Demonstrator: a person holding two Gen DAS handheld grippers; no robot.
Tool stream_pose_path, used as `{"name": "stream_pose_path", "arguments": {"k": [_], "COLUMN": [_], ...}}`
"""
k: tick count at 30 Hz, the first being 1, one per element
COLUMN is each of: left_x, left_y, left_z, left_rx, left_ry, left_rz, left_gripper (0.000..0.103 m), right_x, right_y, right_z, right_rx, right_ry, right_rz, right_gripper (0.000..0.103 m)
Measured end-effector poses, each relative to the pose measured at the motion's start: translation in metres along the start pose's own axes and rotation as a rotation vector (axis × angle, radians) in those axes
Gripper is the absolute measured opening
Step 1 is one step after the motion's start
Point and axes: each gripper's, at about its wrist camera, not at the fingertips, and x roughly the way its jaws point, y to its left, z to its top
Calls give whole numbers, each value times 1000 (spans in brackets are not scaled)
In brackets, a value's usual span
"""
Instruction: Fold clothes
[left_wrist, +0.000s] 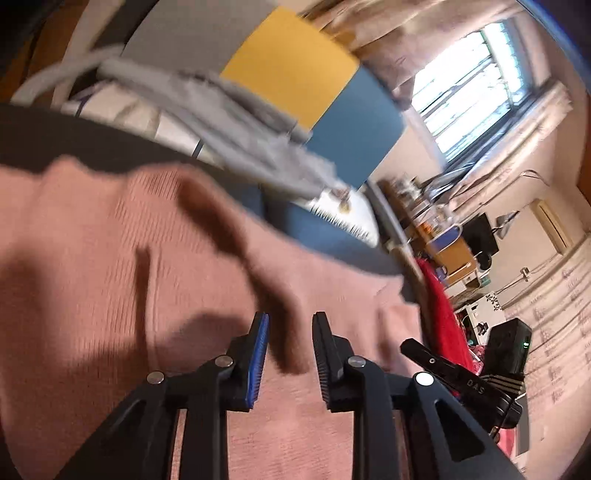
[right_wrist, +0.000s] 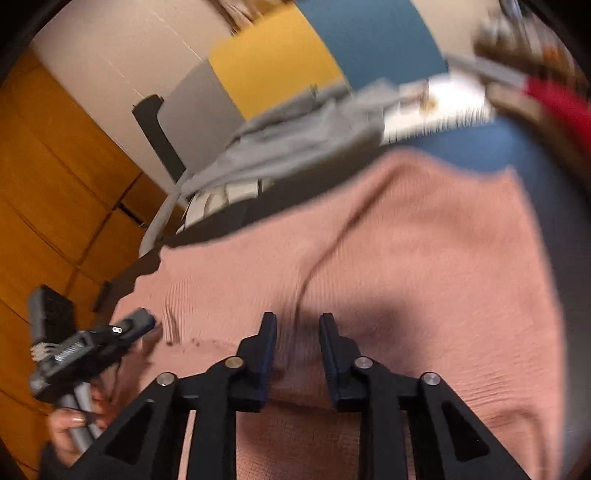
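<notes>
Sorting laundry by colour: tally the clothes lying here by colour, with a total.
Pink: 1, the sweater under both grippers
Grey: 1, the garment behind it
Red: 1, the cloth at the edge, too blurred to say what kind
Total: 3

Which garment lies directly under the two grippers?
The pink knit garment, spread flat below both; the grey garment lies bunched farther back, and the red one at the side.

Warm window (left_wrist: 476, 88) daylight, hard shadows, motion blur, fisheye warping
</notes>
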Motion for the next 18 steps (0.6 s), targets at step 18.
{"name": "stream_pose_path", "arguments": {"k": [18], "left_x": [43], "left_y": [11], "left_z": [-20], "left_rx": [44], "left_ry": [16], "left_rz": [35], "left_gripper": [18], "right_x": [48], "right_y": [43], "right_z": [-21], "right_rx": [-302], "right_ry": [46], "right_rz": [-203], "right_gripper": [34]}}
